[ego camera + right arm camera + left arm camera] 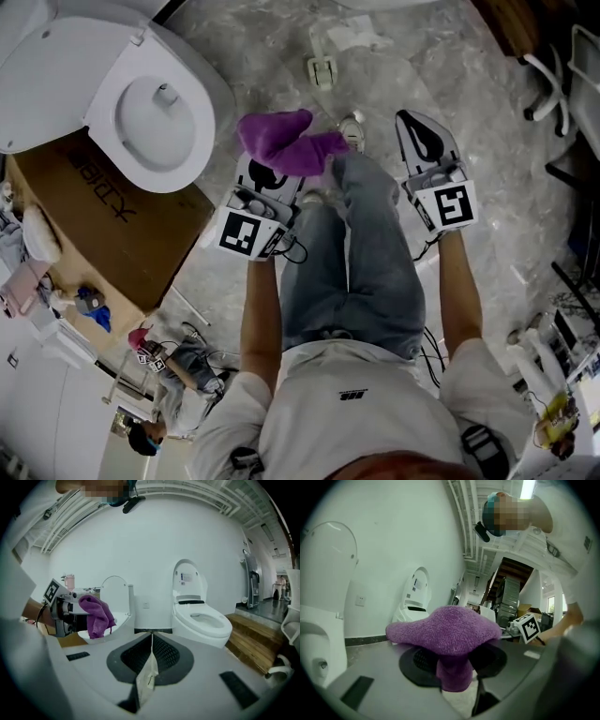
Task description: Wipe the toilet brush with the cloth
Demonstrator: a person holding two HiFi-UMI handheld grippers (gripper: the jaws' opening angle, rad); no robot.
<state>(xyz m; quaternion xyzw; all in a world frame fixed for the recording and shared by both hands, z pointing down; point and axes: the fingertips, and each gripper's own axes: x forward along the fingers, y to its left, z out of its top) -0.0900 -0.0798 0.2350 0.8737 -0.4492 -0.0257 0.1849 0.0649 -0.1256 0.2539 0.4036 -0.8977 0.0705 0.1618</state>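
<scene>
left gripper [267, 180] is clamped on the purple cloth [286, 141] just right of the toilet [204, 108], right gripper [419, 127] further right, jaws together and empty

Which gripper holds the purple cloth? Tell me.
The left gripper: its jaws are shut on the purple cloth, while the right gripper has jaws shut on nothing.

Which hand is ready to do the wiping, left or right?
Left. The left gripper is shut on the cloth, which drapes over its jaws. The right gripper is shut and empty.
</scene>
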